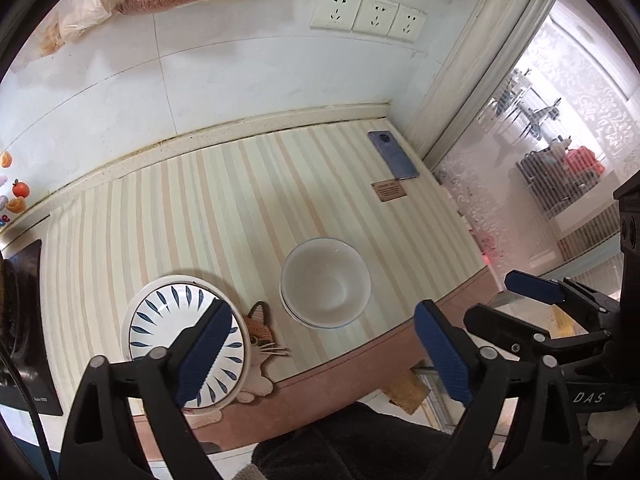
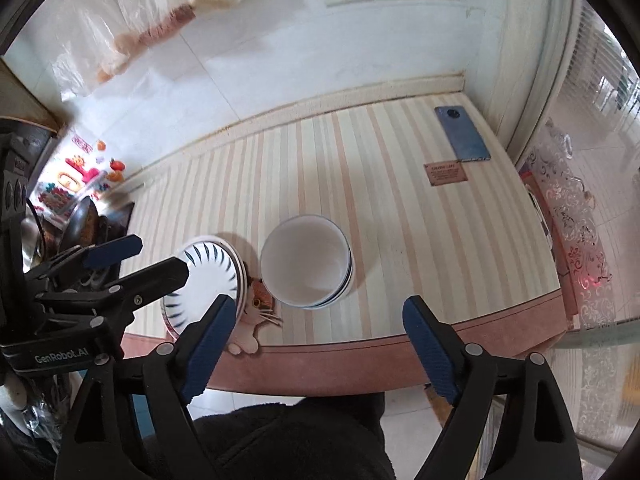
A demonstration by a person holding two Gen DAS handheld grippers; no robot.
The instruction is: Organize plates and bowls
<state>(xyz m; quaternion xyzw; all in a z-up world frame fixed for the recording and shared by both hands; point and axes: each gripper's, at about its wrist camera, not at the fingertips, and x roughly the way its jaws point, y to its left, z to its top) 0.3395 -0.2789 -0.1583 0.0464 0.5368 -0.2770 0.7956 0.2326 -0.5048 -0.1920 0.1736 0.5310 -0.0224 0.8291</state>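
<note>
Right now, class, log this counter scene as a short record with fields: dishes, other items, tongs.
plates: stacked, blue-leaf pattern, near the front edge
bowls: white, nested, right of the plates, apart from them
cat mat: partly under the plates
phone: back right corner
left tongs: open, holding nothing
right tongs: open, holding nothing

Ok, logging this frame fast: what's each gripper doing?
Left gripper: open, holding nothing.
Right gripper: open, holding nothing.

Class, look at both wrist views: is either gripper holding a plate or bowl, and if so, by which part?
Nothing is held. The left gripper and right gripper are both open and empty, above the counter edge; the plates and bowls sit untouched.
</note>
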